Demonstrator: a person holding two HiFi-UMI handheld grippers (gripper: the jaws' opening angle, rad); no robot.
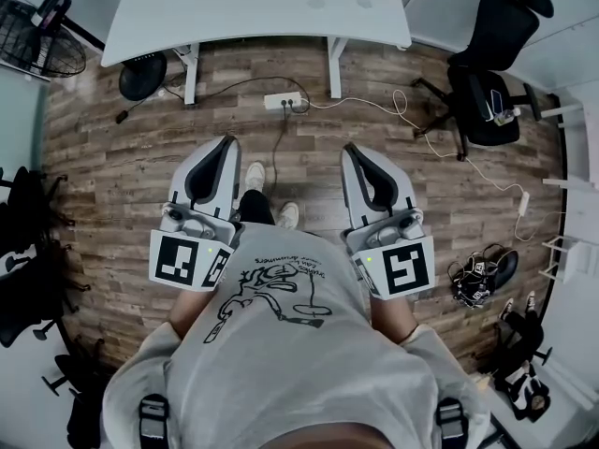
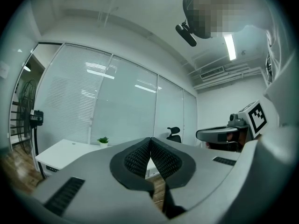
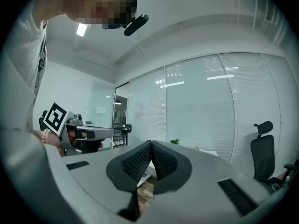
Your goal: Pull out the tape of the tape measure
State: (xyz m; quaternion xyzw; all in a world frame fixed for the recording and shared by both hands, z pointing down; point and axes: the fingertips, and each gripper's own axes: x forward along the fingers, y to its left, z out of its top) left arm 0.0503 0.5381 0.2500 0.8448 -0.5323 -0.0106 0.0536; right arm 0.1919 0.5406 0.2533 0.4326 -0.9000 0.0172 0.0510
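The left tongs [image 2: 150, 140] were closed, their ribbed black pads [image 2: 135, 158] pressed together at the tips with nothing between them. The right tongs [image 3: 151, 143] were closed the same way and also held nothing. Both pointed about level, forward from the person's waist, side by side and well apart. Each carried a marker cube [image 1: 187, 260] at its rear, close against the person's grey printed shirt [image 1: 281, 344].

The tape measure could not be made out in any view.

Between the two tongs, lower down, the person's white shoes [image 1: 255, 176] stood on the wood-plank floor [image 1: 122, 157]. Ahead of the shoes a white power strip [image 1: 283, 101] lay on the floor, with a white cable [image 1: 402, 110] trailing off to the right. Beyond it stood a white surface [image 1: 253, 7] on white legs, with a small green plant [image 2: 103, 140] on its far end. A black office chair [image 1: 487, 64] stood at the right of the surface, and a black fan [image 1: 33, 40] stood at the left. A pair of dark shoes [image 1: 477, 279] lay on the floor near the right wall. Behind the surface ran a glass wall [image 2: 126, 106] with blinds, under a white ceiling with a strip light [image 2: 229, 46].
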